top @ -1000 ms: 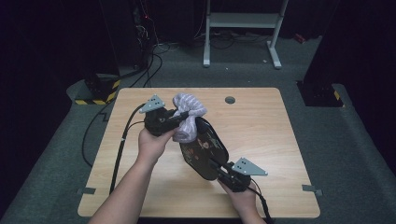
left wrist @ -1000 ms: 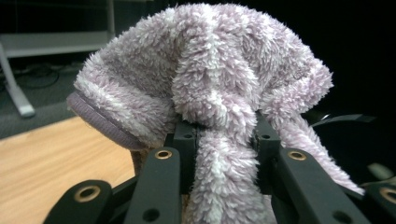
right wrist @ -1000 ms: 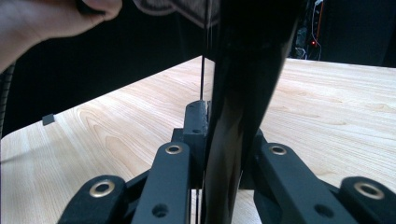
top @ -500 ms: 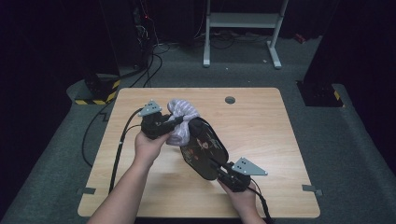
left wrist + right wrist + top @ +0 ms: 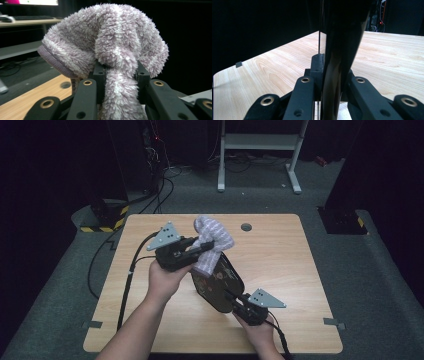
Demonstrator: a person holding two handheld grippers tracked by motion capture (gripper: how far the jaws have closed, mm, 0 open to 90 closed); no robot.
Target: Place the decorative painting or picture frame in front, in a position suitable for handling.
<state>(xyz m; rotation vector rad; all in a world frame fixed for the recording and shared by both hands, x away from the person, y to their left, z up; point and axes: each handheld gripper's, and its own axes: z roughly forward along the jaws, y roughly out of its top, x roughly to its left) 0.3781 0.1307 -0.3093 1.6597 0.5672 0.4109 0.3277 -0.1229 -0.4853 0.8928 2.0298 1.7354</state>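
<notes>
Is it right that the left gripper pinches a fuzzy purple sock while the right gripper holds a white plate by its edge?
Not quite: the plate is dark, nearly black, not white, as the high view shows. The rest holds: the left gripper pinches the fuzzy purple sock, and the right gripper holds the plate by its edge.

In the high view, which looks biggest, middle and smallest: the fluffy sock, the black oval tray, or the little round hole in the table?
1. black oval tray, the biggest.
2. fluffy sock, held higher and nearer the camera, so it may look bigger than it is.
3. round hole, clearly the smallest.
</notes>
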